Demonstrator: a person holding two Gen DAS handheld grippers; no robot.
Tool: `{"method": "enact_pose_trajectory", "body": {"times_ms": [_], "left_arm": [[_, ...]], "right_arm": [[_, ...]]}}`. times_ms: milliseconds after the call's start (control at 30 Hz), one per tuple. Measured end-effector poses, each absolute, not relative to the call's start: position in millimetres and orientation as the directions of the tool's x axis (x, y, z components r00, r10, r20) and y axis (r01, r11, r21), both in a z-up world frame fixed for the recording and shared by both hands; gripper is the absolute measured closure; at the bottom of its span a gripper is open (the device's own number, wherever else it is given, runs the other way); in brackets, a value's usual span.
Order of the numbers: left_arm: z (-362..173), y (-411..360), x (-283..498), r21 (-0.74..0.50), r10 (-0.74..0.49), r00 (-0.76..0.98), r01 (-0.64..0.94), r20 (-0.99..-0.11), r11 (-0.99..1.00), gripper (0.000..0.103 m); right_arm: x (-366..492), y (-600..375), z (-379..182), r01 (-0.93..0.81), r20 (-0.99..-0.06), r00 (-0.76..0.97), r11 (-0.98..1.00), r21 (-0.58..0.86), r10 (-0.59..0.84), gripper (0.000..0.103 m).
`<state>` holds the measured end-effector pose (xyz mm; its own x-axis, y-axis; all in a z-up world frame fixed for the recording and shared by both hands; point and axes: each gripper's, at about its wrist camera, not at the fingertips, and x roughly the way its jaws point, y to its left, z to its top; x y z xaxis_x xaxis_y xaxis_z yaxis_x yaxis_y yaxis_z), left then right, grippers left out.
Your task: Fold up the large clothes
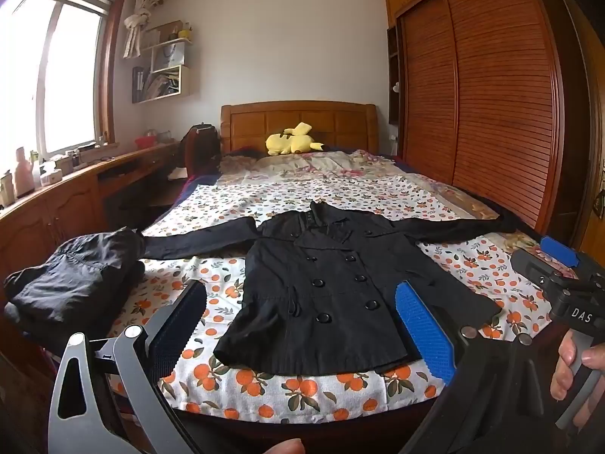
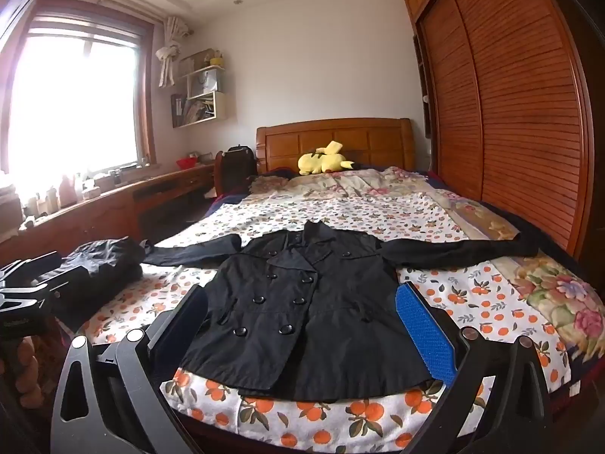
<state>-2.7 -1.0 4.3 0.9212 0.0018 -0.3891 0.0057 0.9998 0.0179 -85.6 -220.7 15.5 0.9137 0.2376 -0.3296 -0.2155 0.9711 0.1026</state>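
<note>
A black double-breasted coat [image 1: 325, 295] [image 2: 302, 302] lies flat and face up on the bed [image 1: 302, 389], buttoned, with both sleeves stretched out sideways. My left gripper [image 1: 300, 287] hovers open above the coat's hem at the foot of the bed, nothing between its fingers. My right gripper [image 2: 302, 289] is likewise open over the hem, holding nothing. In the left wrist view a hand [image 1: 578, 363] grips the right tool's handle at the far right. The left tool's dark body [image 2: 26, 291] shows at the left edge of the right wrist view.
A folded dark garment [image 1: 75, 280] [image 2: 102, 268] sits on the bed's left corner beside the coat's sleeve. A yellow plush toy [image 1: 291, 140] lies by the headboard. A slatted wooden wardrobe [image 1: 491, 113] stands along the right, a wooden desk [image 1: 75, 189] along the left.
</note>
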Motion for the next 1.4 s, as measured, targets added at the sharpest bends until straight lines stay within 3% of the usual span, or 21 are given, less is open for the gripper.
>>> {"method": "enact_pose_trajectory", "body": {"times_ms": [1400], "left_arm": [[7.4, -1.6, -4.6, 0.022, 0.004, 0.922, 0.005, -0.386, 1.0, 0.002]], "right_arm": [[-81.7, -222.2, 11.0, -0.216, -0.332, 0.912, 0.971, 0.106, 0.24, 0.007]]}}
